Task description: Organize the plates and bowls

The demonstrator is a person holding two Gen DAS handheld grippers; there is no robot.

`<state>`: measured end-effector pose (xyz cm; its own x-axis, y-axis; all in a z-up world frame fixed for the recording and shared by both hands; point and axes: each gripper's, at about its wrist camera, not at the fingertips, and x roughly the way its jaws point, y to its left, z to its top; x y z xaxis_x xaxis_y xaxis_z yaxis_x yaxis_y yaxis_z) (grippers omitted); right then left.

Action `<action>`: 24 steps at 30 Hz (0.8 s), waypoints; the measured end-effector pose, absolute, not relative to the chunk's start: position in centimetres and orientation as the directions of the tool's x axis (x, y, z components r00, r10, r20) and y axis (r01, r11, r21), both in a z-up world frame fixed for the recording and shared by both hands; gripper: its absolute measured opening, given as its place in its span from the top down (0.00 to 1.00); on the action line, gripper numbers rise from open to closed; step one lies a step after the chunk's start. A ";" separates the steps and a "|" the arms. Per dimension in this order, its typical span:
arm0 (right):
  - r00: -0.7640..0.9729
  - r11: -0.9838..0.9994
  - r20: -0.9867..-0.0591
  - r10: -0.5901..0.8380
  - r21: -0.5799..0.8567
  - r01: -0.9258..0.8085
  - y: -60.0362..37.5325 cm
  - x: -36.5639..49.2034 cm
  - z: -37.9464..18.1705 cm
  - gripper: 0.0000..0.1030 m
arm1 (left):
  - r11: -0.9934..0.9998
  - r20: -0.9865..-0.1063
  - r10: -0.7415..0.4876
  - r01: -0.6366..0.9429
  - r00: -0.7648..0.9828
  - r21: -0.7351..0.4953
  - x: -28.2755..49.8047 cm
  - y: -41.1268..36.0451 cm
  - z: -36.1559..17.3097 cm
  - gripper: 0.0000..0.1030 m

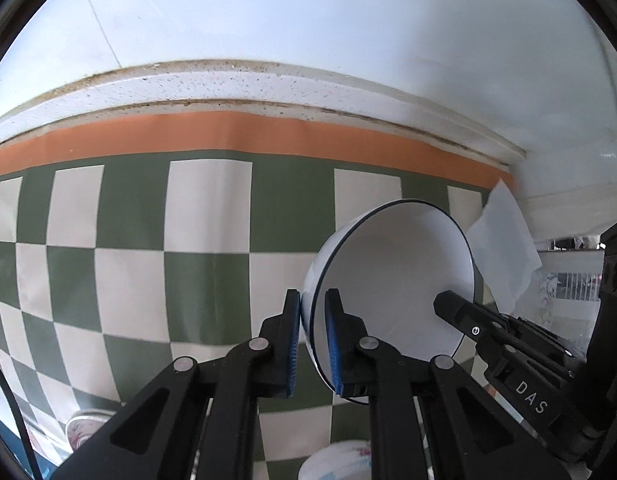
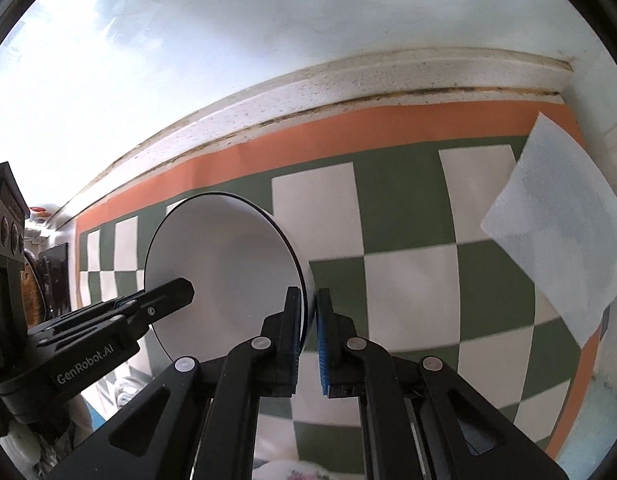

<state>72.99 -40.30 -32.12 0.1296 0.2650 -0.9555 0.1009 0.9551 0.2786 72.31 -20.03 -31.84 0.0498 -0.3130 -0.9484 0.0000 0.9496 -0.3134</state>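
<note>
1. The white bowl (image 1: 392,280) with its thin dark rim is off the checked green-and-cream cloth (image 1: 128,248) and hangs between the two tongs, its mouth turned sideways rather than up.

2. Left gripper (image 1: 311,308): the blue pads are pinched on the bowl's wall at the rim, one pad outside, one inside. In its own view the bowl spreads from the fingertips toward 1 o'clock, with the open mouth facing 3 o'clock.

3. Right gripper (image 2: 308,304): likewise clamped on the rim, on the opposite edge. In its own view the bowl (image 2: 224,268) spreads toward 10 o'clock, mouth facing 9 o'clock.

4. In the left wrist view the right tongs reach in from 4 o'clock; in the right wrist view the left tongs reach in from 8 o'clock. So the line joining the two grips runs across the bowl's mouth, and neither hand is nearer: each has one end.

5. My judgement: the coming move turns on that shared line. The two hands must travel together and keep their spacing, or the rim will twist out of one pinch.

6. A white paper sheet (image 2: 556,240) lies on the cloth toward 2 o'clock of the right gripper, near the pale wall ledge (image 1: 228,84).

7. Flower-patterned dishes (image 1: 88,426) show at the bottom edge of the left view, around 7 o'clock; they look like a possible place for stacking.
</note>
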 end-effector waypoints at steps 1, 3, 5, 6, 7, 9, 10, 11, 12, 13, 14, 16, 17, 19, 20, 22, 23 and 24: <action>0.132 0.954 -0.954 0.269 0.283 0.101 -40.3 72.6 -31.9 0.92 | 0.949 -0.947 -0.316 0.004 0.055 -0.316 71.8 -19.9 -31.3 0.90; 0.140 0.951 -0.951 0.277 0.292 0.103 -40.3 71.4 -31.1 0.91 | 0.948 -0.946 -0.319 0.014 0.058 -0.318 70.9 -19.9 -30.5 0.90; 0.151 0.950 -0.948 0.280 0.297 0.102 -40.3 70.0 -30.2 0.91 | 0.947 -0.944 -0.322 0.025 0.066 -0.321 69.8 -19.9 -29.5 0.90; 0.158 0.948 -0.946 0.282 0.300 0.103 -40.3 69.3 -29.7 0.91 | 0.947 -0.944 -0.321 0.035 0.070 -0.320 69.2 -20.0 -29.0 0.90; 0.163 0.948 -0.945 0.284 0.302 0.103 -40.2 68.7 -29.3 0.91 | 0.946 -0.943 -0.323 0.042 0.075 -0.321 68.6 -20.1 -28.6 0.90; 0.176 0.946 -0.942 0.285 0.306 0.103 -40.4 67.4 -28.3 0.92 | 0.943 -0.940 -0.331 0.053 0.078 -0.327 67.3 -20.1 -27.7 0.90; 0.186 0.946 -0.940 0.286 0.308 0.102 -40.4 66.4 -27.7 0.92 | 0.942 -0.939 -0.335 0.059 0.079 -0.331 66.7 -20.1 -27.4 0.90; 0.192 0.946 -0.939 0.286 0.309 0.102 -40.5 65.8 -27.2 0.92 | 0.940 -0.937 -0.341 0.065 0.082 -0.336 65.9 -20.1 -26.9 0.90; 0.197 0.945 -0.938 0.286 0.310 0.102 -40.7 65.1 -26.7 0.92 | 0.938 -0.935 -0.344 0.071 0.085 -0.339 65.3 -20.2 -26.6 0.90; 0.205 0.945 -0.936 0.287 0.312 0.103 -40.8 64.2 -26.1 0.92 | 0.937 -0.934 -0.348 0.078 0.088 -0.341 64.7 -20.2 -26.2 0.90; 0.211 0.944 -0.934 0.287 0.314 0.104 -40.8 63.4 -25.8 0.92 | 0.935 -0.932 -0.351 0.086 0.088 -0.344 63.9 -20.3 -25.9 0.90; 0.219 0.943 -0.933 0.287 0.315 0.109 -40.7 61.8 -25.2 0.92 | 0.933 -0.931 -0.355 0.100 0.086 -0.346 62.7 -20.5 -25.6 0.90; 0.221 0.942 -0.932 0.287 0.317 0.111 -40.7 60.8 -24.9 0.92 | 0.932 -0.931 -0.355 0.109 0.083 -0.346 61.9 -20.6 -25.4 0.90; 0.224 0.940 -0.930 0.290 0.321 0.118 -40.7 59.1 -24.6 0.92 | 0.932 -0.932 -0.353 0.121 0.078 -0.343 60.6 -20.7 -25.2 0.90; 0.223 0.940 -0.931 0.290 0.321 0.119 -40.6 58.4 -24.6 0.91 | 0.932 -0.934 -0.349 0.129 0.070 -0.339 59.9 -20.8 -25.3 0.90; 0.216 0.940 -0.933 0.287 0.318 0.123 -40.5 56.6 -24.8 0.91 | 0.933 -0.938 -0.343 0.141 0.056 -0.332 58.5 -20.9 -25.5 0.90; 0.209 0.942 -0.936 0.284 0.313 0.122 -40.4 55.6 -24.9 0.91 | 0.933 -0.940 -0.337 0.151 0.046 -0.327 57.7 -20.9 -25.7 0.90; 0.204 0.943 -0.937 0.282 0.310 0.122 -40.3 55.0 -25.2 0.91 | 0.933 -0.941 -0.335 0.151 0.038 -0.326 57.1 -20.9 -26.0 0.90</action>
